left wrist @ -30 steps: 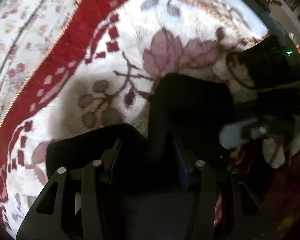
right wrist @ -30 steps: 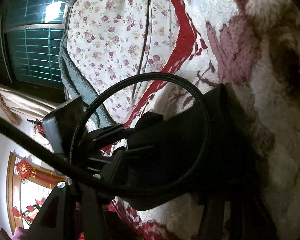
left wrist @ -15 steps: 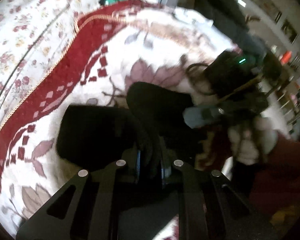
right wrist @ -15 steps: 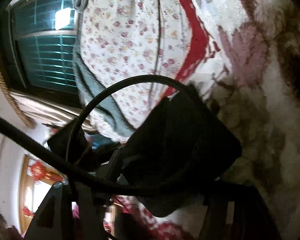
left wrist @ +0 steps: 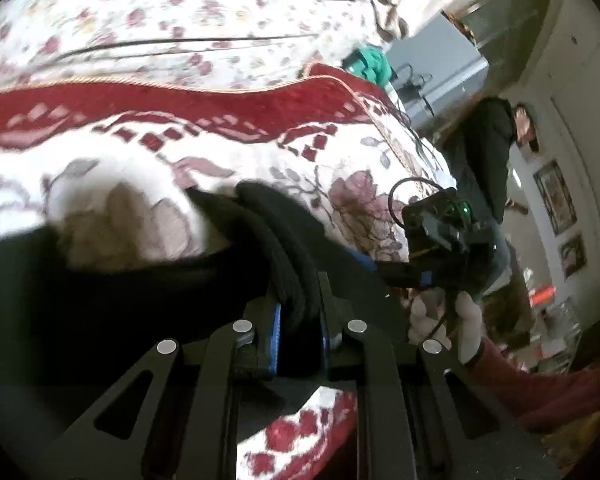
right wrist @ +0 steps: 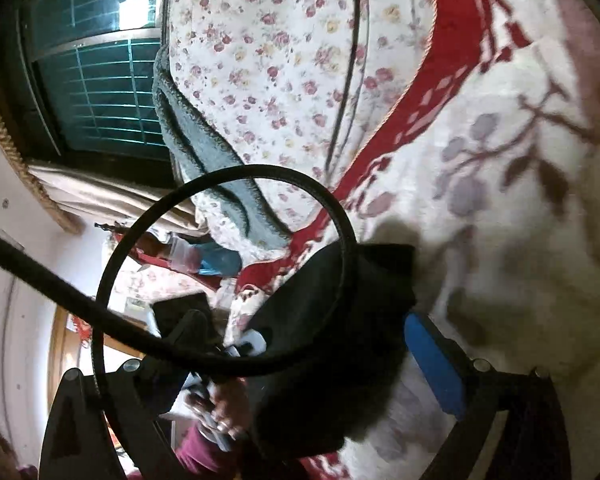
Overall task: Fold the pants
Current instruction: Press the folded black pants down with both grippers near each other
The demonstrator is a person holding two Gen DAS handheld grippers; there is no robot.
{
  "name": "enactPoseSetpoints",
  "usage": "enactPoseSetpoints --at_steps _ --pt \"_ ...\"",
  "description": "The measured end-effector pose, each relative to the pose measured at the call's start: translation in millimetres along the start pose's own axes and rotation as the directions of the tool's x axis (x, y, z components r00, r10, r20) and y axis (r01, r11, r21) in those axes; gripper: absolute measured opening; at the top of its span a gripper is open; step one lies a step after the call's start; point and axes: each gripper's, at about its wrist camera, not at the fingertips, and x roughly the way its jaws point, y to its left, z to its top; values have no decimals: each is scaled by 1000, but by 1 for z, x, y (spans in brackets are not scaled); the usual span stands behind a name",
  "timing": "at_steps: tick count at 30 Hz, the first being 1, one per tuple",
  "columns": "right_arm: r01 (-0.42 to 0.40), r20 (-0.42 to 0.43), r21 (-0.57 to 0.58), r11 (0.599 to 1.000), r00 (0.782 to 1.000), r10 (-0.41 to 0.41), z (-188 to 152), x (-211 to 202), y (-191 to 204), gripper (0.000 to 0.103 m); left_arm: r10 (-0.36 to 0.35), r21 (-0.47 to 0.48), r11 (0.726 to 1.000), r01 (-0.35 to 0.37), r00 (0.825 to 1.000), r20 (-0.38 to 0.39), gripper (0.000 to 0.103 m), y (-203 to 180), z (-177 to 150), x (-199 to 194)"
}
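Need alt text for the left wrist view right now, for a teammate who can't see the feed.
The left gripper is clamped on a thick bunched fold of the black pants, lifted over a white plush blanket with a red border. At right, the right gripper also meets the dark fabric, and a person in black stands behind.

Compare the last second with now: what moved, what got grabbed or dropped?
Both grippers lifted the black pants off the blanket, and the left view swung up toward the room. The left gripper narrowed its fingers onto a bunched fold; nothing was dropped. The right gripper still holds cloth, and the blanket has not shifted.
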Motion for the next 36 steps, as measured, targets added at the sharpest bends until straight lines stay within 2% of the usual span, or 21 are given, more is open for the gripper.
enactPoseSetpoints --at_steps 2,3,4,6,9,11,13,15,17,18,19,20,22,24,26,31,34,36 --pt "-4 -57 27 1000 998 6 0 16 0 99 7 -12 1000 -7 1000 6 13 4 -8 -5" --pt "9 -105 29 1000 994 -6 -2 25 0 99 4 -22 1000 -4 1000 8 13 7 -12 -6" --pt "25 -118 13 1000 993 -24 -2 28 2 99 -1 -34 999 1 1000 9 13 10 -15 -6" --pt "35 -123 -3 999 992 -35 -1 33 5 100 -12 -56 998 13 1000 11 13 19 -19 -6" --pt "46 -127 55 997 991 -39 8 42 -4 99 -32 -91 995 33 999 12 13 29 -20 -2" --pt "14 -132 52 999 991 -7 16 47 -3 98 -28 -89 996 29 1000 9 13 29 -19 0" --pt "28 -134 47 998 991 -22 24 58 -1 73 -17 -81 997 17 1000 6 13 28 -20 0" --pt "-15 -144 46 999 989 22 29 68 -4 68 -7 -73 997 7 1000 2 13 27 -21 0" --pt "-9 -154 61 998 988 19 31 82 -13 49 -3 -74 997 3 1000 -1 13 27 -22 0" --pt "15 -161 52 999 987 -6 31 86 -16 31 -1 -75 997 1 1000 -4 13 28 -22 1" --pt "48 -156 30 998 987 -43 30 89 -16 25 3 -75 997 -3 1000 -7 13 28 -21 2" --pt "51 -142 3 999 989 -50 28 86 -13 25 5 -73 997 -5 1000 -10 13 27 -20 3" --pt "39 -107 -72 997 993 -47 25 74 0 14 15 -57 998 -16 1000 -16 13 24 -18 4" --pt "35 -72 -123 992 996 -44 24 58 16 13 27 -34 999 -27 999 -23 13 20 -14 6" --pt "1 -36 -153 988 999 -7 23 40 30 13 30 -6 1000 -30 999 -24 13 11 -6 10" --pt "-49 22 -251 967 998 56 18 2 73 13 16 118 993 -14 1000 -20 13 -27 16 22" --pt "-30 47 -286 958 998 45 15 -11 86 13 7 146 989 -4 1000 -25 13 -40 22 26" --pt "-6 71 -274 962 997 26 17 -15 80 13 18 152 988 -13 999 -28 13 -42 22 27"
